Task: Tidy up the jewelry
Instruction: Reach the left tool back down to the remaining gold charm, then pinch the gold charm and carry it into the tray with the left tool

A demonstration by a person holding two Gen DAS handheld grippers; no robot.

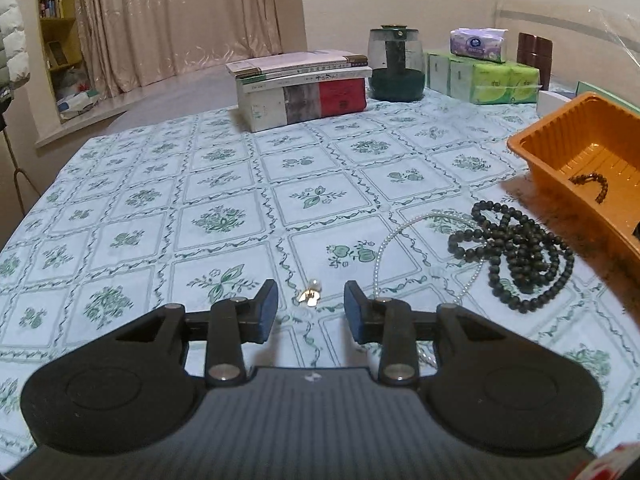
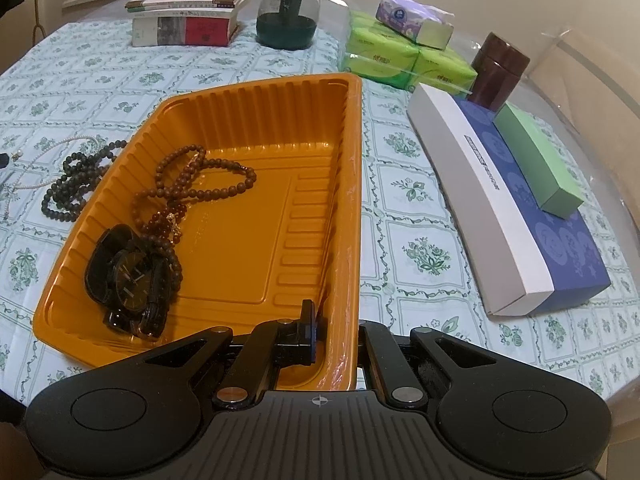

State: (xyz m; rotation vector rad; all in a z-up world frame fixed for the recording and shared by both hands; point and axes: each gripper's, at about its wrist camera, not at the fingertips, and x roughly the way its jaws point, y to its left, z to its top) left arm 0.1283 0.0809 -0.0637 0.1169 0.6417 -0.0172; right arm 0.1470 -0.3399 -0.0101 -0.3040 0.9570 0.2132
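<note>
Green-patterned cloth covers my table (image 1: 168,184). My left gripper (image 1: 311,312) has its jaws spread, empty, over a small gold earring (image 1: 311,295). Right of it lie a pearl strand (image 1: 390,236) and dark beads (image 1: 516,252) beside the orange tray (image 2: 256,92). My right gripper (image 2: 336,328) pinches the tray's near-right wall; brown beads (image 2: 192,184) and a watch (image 2: 130,276) lie inside.

My right tool (image 2: 334,338) is clamped on the near wall of the orange tray (image 2: 256,128); inside lie a black watch (image 2: 130,276) and brown beads (image 2: 192,188); dark beads (image 2: 76,184) rest on the tabletop (image 2: 420,216) beside it.
</note>
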